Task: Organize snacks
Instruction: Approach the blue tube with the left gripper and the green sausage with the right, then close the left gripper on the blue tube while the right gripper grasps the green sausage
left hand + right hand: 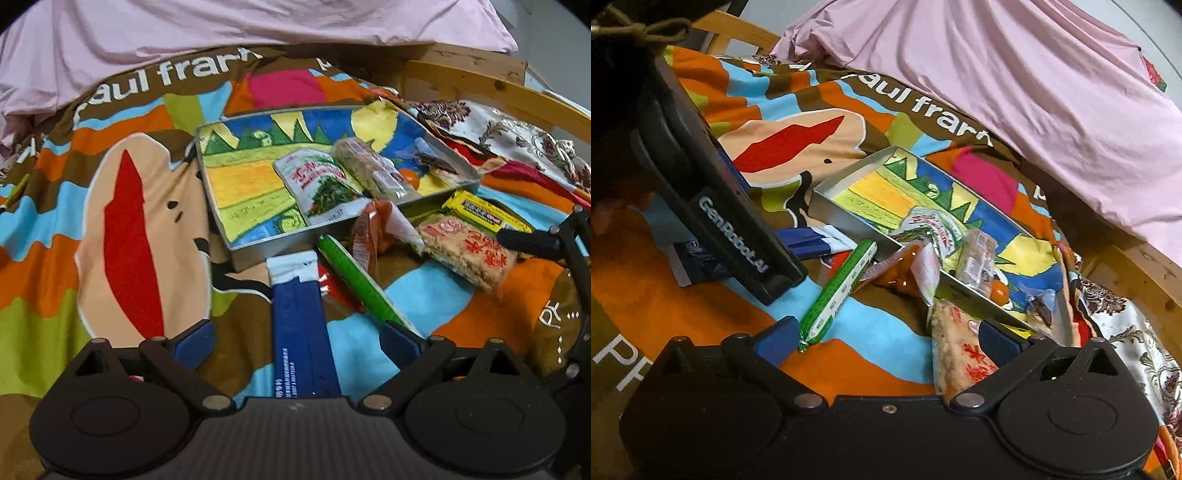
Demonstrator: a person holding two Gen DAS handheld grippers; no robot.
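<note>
Long blue-white flat snack packet (301,325) lies lengthwise between spread fingers of left gripper (297,345), white end toward shallow metal tray (246,254). Right gripper (888,341) jaws wide apart, holding nothing.

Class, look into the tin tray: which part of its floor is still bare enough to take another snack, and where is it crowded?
The tin tray is bare in its left half, from the left wall to the white-and-green packet. Its right half is crowded: that packet, the rice cracker pack and a small dark wrapped snack. Outside, the front-right rim is cluttered by the green stick and orange packet.
</note>
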